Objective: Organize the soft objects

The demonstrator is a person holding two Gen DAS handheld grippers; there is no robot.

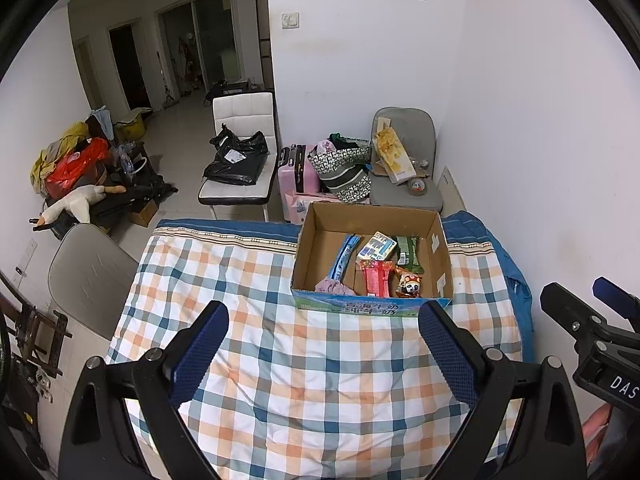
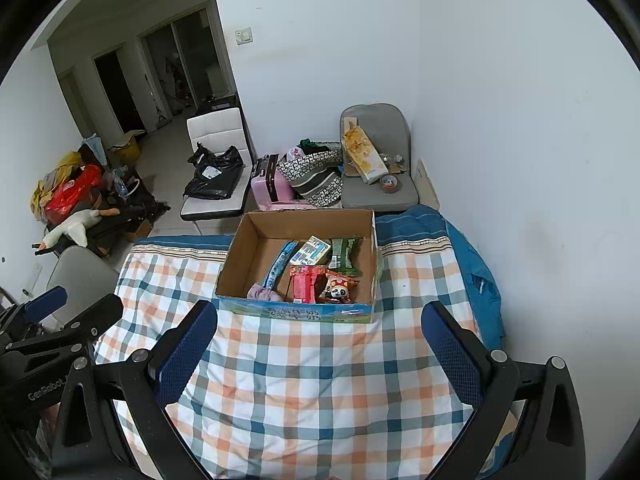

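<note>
An open cardboard box stands at the far end of a checked quilt. Inside lie a purple cloth, a blue tube, a red packet, a panda packet, a green packet and a small carton. My left gripper is open and empty above the quilt, short of the box. My right gripper is open and empty beside it.
The right gripper shows at the right edge of the left wrist view; the left gripper shows at the left of the right wrist view. Behind the bed stand a grey chair, a white chair, a pink suitcase and bags. A wall runs along the right.
</note>
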